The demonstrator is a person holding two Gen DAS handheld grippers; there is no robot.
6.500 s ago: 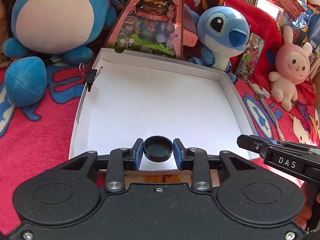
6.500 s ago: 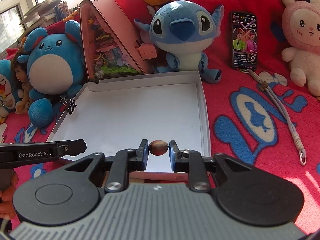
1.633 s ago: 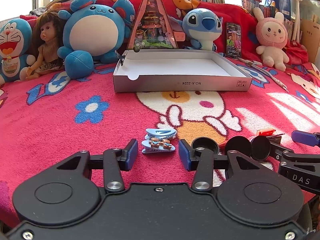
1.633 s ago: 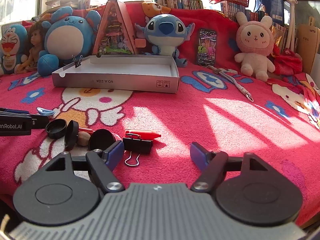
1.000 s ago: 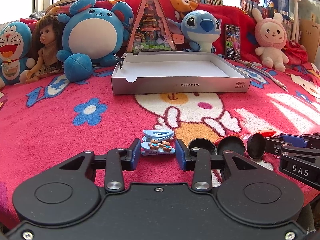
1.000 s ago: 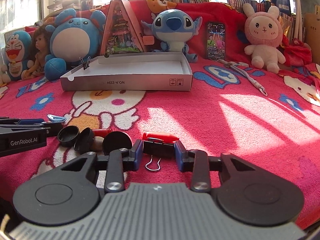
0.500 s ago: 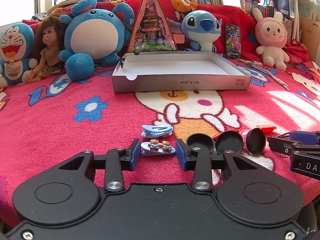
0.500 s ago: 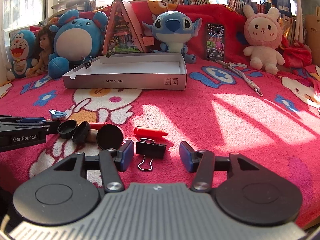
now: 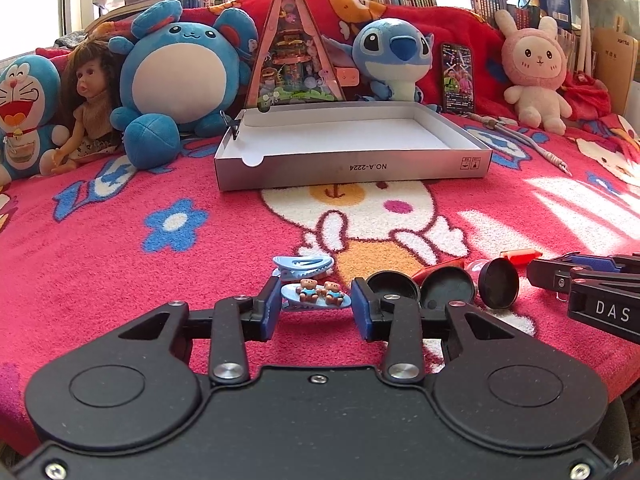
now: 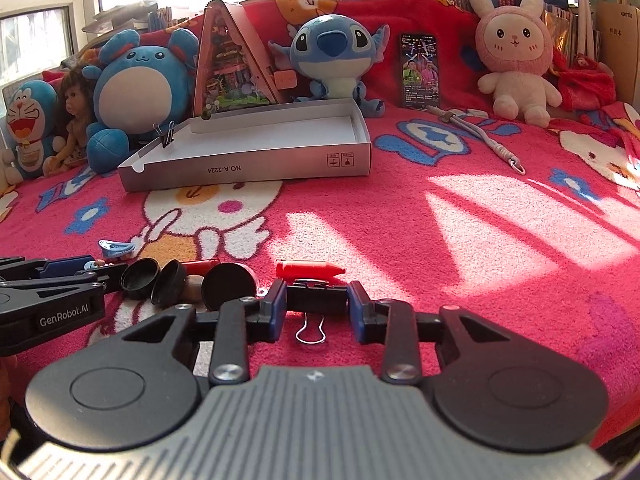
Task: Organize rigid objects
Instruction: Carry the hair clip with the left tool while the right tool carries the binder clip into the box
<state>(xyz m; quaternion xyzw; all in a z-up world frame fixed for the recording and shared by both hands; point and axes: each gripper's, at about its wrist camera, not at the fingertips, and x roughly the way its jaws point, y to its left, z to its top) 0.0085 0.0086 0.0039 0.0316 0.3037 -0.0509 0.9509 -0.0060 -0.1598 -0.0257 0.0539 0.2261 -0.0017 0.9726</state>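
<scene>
My left gripper [image 9: 316, 305] is shut on a blue hair clip with two small bears [image 9: 316, 292], just above the red blanket. A second blue hair clip [image 9: 303, 266] lies just beyond it. Three black round lids [image 9: 448, 286] and a red crayon [image 9: 520, 257] lie to the right. My right gripper [image 10: 317, 310] is shut on a black binder clip [image 10: 317, 300] whose wire handle hangs toward me. Another red crayon [image 10: 310, 269] lies just past it. The white shallow box [image 9: 352, 168] stands empty further back; it also shows in the right wrist view [image 10: 248, 170].
Plush toys, a doll [image 9: 90, 100], a triangular pink case [image 9: 294, 52] and a phone [image 9: 458, 76] line the back. A binder clip [image 10: 166, 132] is clipped on the box's left rim. A grey cord [image 10: 480, 136] lies at the right. A brown pebble [image 10: 194, 282] sits among the lids.
My right gripper has closed on the black binder clip, which it straddled open half a second ago. My left gripper stays closed on the bear hair clip.
</scene>
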